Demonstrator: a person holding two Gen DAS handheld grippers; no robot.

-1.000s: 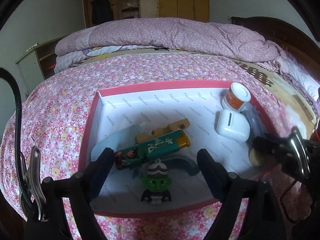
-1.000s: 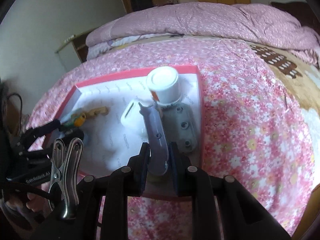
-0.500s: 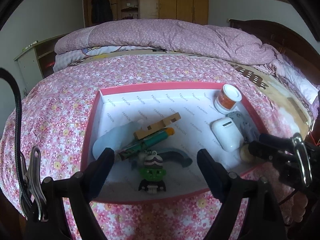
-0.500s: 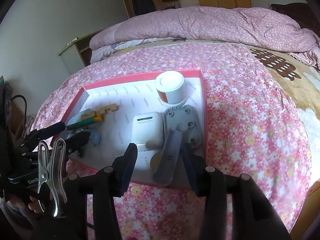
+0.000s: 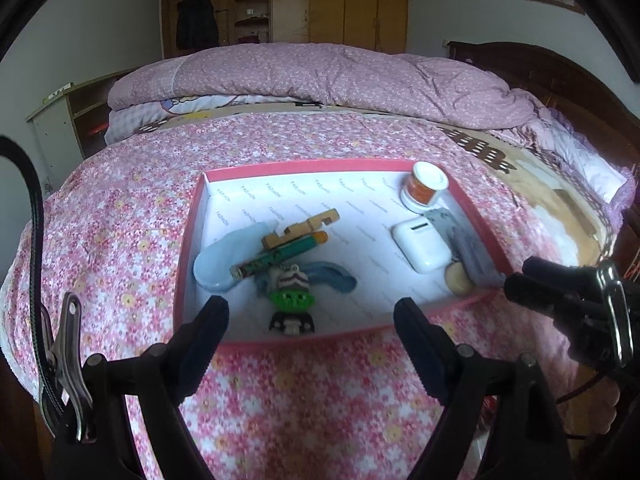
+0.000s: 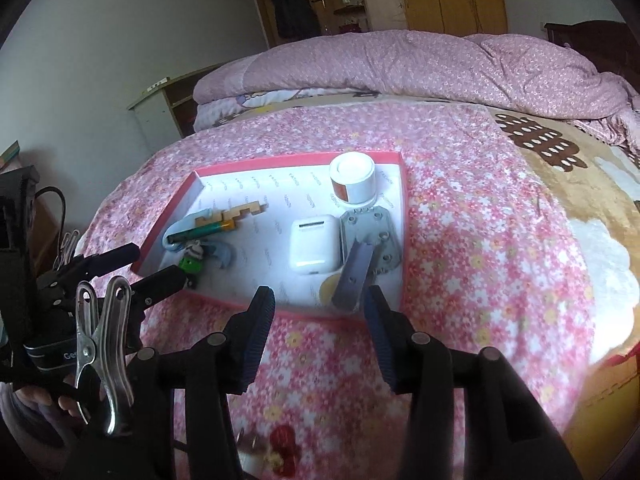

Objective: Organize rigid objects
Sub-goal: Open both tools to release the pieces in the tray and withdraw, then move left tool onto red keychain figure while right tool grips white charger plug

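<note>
A shallow pink-rimmed box point(image 5: 304, 166) point(image 6: 404, 216) lies on the flowered bedspread. It holds a grey hinge-like piece point(image 6: 356, 272) point(image 5: 472, 254) leaning on a grey plate point(image 6: 372, 236), a white case point(image 6: 314, 242) point(image 5: 422, 244), a white orange-labelled jar point(image 6: 354, 178) point(image 5: 424, 188), a wooden block point(image 5: 300, 228), a green tube point(image 5: 280, 254), a green figure point(image 5: 290, 300) and blue pieces point(image 5: 224, 256). My left gripper point(image 5: 308, 320) is open and empty at the box's near edge. My right gripper point(image 6: 318, 312) is open and empty just short of the hinge piece.
A folded pink quilt point(image 5: 320, 76) lies across the far side of the bed. A brown patterned blanket point(image 6: 560, 168) covers the right side. A bedside cabinet point(image 5: 60, 120) stands at the left and a wardrobe point(image 5: 320, 0) at the back.
My right gripper opened and let go of the grey hinge piece, which now rests in the box, then drew back. My left gripper also drew back from the box.
</note>
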